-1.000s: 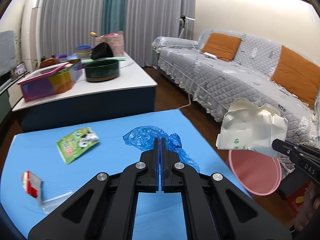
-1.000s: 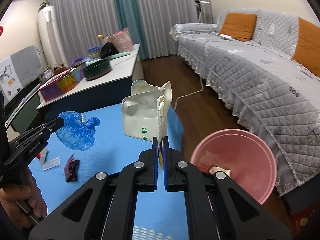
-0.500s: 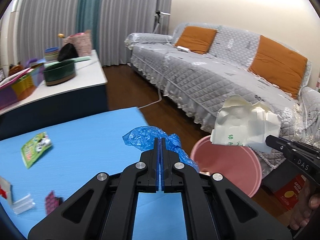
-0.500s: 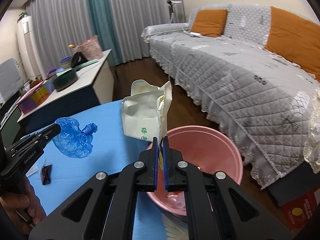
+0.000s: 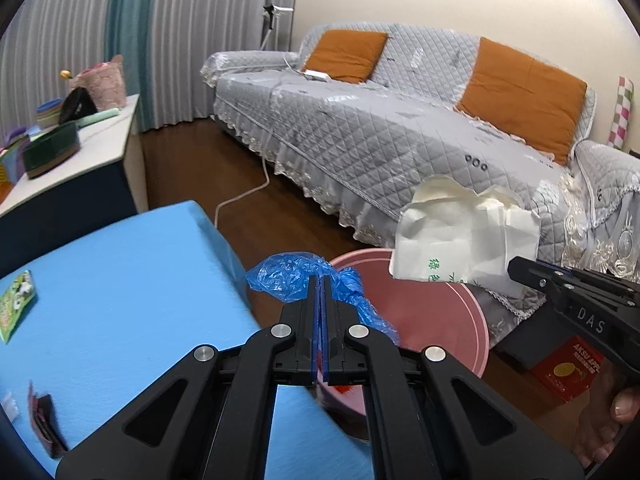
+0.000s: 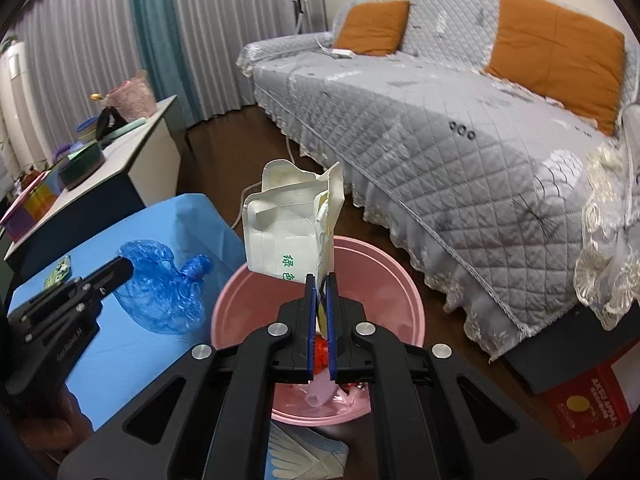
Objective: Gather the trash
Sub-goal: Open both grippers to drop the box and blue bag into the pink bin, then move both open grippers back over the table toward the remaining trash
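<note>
My left gripper (image 5: pixel 320 280) is shut on a crumpled blue plastic bag (image 5: pixel 294 278), held at the blue table's right edge beside the pink bin (image 5: pixel 440 320). From the right wrist view that blue plastic bag (image 6: pixel 164 292) hangs left of the pink bin (image 6: pixel 384 272). My right gripper (image 6: pixel 320 280) is shut on a torn white paper carton (image 6: pixel 288 236) with green print, held right above the bin's mouth. The white carton (image 5: pixel 460 240) also shows in the left wrist view, above the bin's far side. Some trash lies inside the bin.
The blue table (image 5: pixel 120 280) holds a green snack packet (image 5: pixel 16 304) and a dark wrapper (image 5: pixel 44 424). A grey sofa (image 5: pixel 400 140) with orange cushions stands close behind the bin. A red box (image 6: pixel 592 404) lies on the floor. A white side table (image 6: pixel 120 156) carries containers.
Both grippers swung right, away from the table's middle and toward the pink bin. The carton now hangs over the bin's mouth and the blue bag has reached the table's edge.
</note>
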### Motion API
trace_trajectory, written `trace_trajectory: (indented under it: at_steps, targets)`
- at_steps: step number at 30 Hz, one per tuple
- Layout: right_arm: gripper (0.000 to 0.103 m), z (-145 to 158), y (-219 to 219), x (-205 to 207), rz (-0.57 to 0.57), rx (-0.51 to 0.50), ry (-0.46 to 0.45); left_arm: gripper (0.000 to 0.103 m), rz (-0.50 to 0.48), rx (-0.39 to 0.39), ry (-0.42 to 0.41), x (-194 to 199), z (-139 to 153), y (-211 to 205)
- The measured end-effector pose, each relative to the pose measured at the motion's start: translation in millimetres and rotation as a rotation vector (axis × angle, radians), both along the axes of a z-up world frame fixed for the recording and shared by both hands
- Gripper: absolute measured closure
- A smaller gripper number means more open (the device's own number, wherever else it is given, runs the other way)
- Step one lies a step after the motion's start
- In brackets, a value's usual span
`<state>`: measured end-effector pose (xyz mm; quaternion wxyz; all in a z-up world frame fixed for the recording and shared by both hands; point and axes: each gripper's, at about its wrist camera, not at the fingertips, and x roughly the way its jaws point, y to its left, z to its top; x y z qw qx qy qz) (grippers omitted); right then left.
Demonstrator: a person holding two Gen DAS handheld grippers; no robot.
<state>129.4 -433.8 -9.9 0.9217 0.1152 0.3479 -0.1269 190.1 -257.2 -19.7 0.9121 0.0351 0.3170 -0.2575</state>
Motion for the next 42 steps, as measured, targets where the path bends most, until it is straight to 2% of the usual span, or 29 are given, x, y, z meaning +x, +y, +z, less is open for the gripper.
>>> trace_trajectory:
  at_steps: [4, 6, 7, 8, 10, 11, 15, 23, 30, 42]
  targets:
    - [0.098, -3.5, -5.0, 0.4, -0.012, 0.002, 0.009, 0.103, -0.020, 0.005, 0.019, 0.2, -5.6, -13.7]
    - [0.093, -5.0, -6.3, 1.1, -0.015, 0.000, 0.015, 0.102, -0.044, 0.007, 0.043, 1.8, -8.5, -20.7]
    - [0.090, -6.0, -7.4, 1.8, -0.019, 0.000, 0.020, 0.097, -0.057, 0.008, 0.059, 2.6, -10.9, -23.7]
    - [0.083, -7.5, -9.0, 2.7, -0.027, 0.002, 0.028, 0.087, -0.063, 0.012, 0.071, 3.4, -12.8, -25.0]
    - [0.070, -9.5, -12.0, 3.4, -0.043, 0.015, 0.041, 0.076, -0.056, 0.016, 0.062, 2.3, -14.3, -23.1]
    - [0.068, -10.0, -14.5, 2.5, -0.055, 0.028, 0.038, 0.076, -0.050, 0.015, 0.062, 2.6, -14.4, -21.4]
    - [0.068, -6.5, -18.8, 1.0, -0.082, 0.036, 0.021, 0.076, -0.026, -0.015, 0.077, 6.2, -9.9, -7.8]
    - [0.067, 8.5, 1.3, 3.3, -0.055, 0.036, -0.044, 0.076, 0.020, -0.014, 0.026, -0.2, 11.3, 26.3]
    - [0.067, 23.7, 45.3, 8.4, 0.036, 0.042, -0.112, 0.076, 0.093, -0.018, -0.027, -6.7, 36.4, 73.8]
    - [0.067, 36.3, 145.7, 26.0, 0.231, 0.079, -0.173, 0.076, 0.283, -0.009, -0.092, -21.0, 61.5, 191.6]
